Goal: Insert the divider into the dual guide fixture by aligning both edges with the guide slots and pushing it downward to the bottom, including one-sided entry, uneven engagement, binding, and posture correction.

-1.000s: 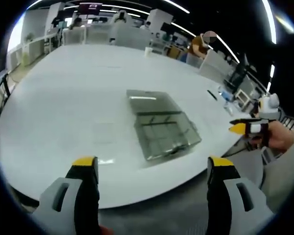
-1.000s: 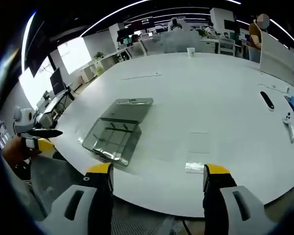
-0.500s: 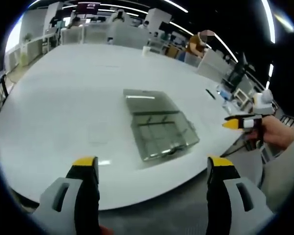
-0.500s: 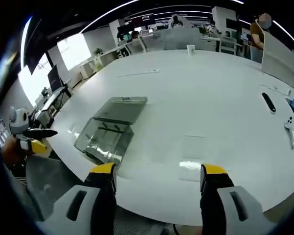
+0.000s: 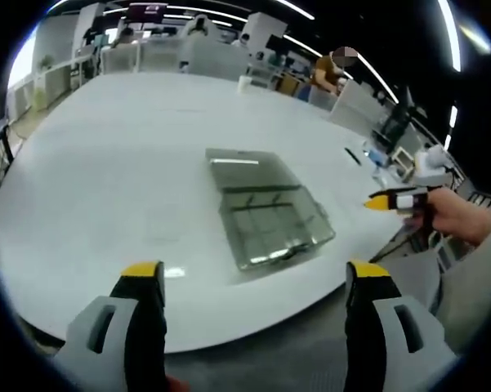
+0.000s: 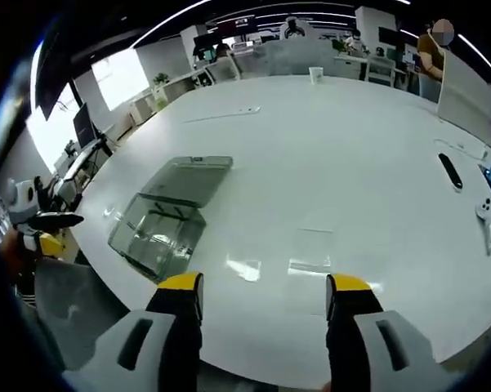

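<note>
**Both grippers empty and spread, short of the fixture near the table's edge**

A large white table (image 5: pixel 106 163) carries a clear plastic fixture (image 5: pixel 270 220), a shallow tray with thin ribs inside, lying close to the table's near edge. A flat clear lid-like panel (image 5: pixel 245 167) lies touching its far side. Whether that panel is the divider cannot be told.

In the left gripper view, the left gripper (image 5: pixel 253 282) hangs off the near edge, jaws spread wide, holding nothing. The right gripper (image 5: pixel 392 200) comes in from the right, off the table's edge beside the fixture, held in a person's hand (image 5: pixel 457 220). In the right gripper view, the right gripper (image 6: pixel 261 294) is likewise spread and empty.

A white cup (image 6: pixel 316 75) stands at the far edge; a dark remote (image 6: pixel 448 170) and a white controller (image 6: pixel 484 211) lie toward the right edge.

The risks, as I judge them: the fixture sits so near the edge that a sideways nudge could slide it off. Clear plastic on white makes the slots hard to read, so one edge could enter alone and bind.
</note>
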